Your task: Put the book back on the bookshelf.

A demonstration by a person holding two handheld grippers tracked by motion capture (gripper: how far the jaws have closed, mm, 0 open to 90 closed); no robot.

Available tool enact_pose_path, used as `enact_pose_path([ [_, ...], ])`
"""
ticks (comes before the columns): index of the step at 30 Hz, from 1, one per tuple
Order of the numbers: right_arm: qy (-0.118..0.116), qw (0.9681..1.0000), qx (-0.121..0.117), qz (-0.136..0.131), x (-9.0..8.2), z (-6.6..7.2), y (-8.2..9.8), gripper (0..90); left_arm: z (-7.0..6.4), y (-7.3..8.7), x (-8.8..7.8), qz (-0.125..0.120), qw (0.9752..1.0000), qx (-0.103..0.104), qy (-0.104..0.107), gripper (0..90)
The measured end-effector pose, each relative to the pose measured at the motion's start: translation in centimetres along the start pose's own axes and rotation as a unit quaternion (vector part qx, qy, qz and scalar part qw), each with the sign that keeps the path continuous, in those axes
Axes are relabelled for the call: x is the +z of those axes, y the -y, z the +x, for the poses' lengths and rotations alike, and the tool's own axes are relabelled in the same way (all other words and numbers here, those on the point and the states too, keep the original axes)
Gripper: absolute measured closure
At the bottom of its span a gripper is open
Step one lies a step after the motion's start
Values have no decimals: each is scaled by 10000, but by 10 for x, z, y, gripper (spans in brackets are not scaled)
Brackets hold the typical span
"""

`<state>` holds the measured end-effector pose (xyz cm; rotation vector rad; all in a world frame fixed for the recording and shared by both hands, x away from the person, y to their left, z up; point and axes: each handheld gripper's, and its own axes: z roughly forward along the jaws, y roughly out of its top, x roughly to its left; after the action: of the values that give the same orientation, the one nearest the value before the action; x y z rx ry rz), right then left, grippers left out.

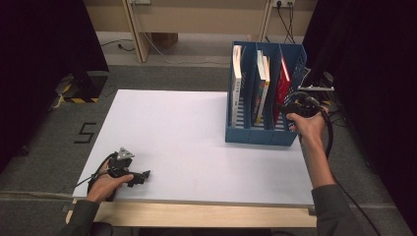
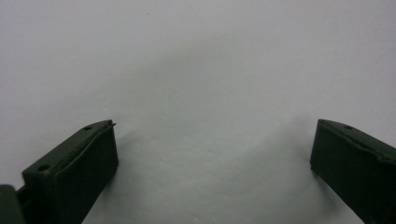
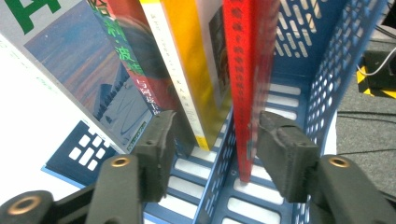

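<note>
Standing at the far right of the white surface (image 1: pixel 187 132), the blue file rack (image 1: pixel 260 135) has three slots: a white book (image 1: pixel 237 83) in the left one, a yellow book (image 1: pixel 262 86) in the middle, and a red book (image 1: pixel 282 81) in the right. In the right gripper view a perforated divider (image 3: pixel 219 154) rises between your jaws, just left of the red book (image 3: pixel 245 84). Your right gripper (image 3: pixel 215 149) is half open, the red book standing between its jaws close to the right one, the pads not pressing it. Your left gripper (image 2: pixel 212 149) rests near the surface's front left, jaws wide and empty over bare white.
</note>
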<state>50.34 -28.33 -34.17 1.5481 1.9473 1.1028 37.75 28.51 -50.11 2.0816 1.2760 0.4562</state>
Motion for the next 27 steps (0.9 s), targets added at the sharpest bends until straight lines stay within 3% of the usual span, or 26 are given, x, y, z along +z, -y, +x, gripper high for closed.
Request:
enact_pose_path([
  [11, -217, 9996, 135, -153, -7, 2, 21, 381, 0, 1, 0, -36, 10000, 24, 4, 0],
  [20, -472, 9983, 165, -309, -11, 21, 35, 320, 0, 1, 0, -31, 10000, 54, 8, 0],
  [27, -594, 9978, 8, -308, -8, 34, 53, 280, 0, 1, 0, -51, 10000, 43, 10, 0],
])
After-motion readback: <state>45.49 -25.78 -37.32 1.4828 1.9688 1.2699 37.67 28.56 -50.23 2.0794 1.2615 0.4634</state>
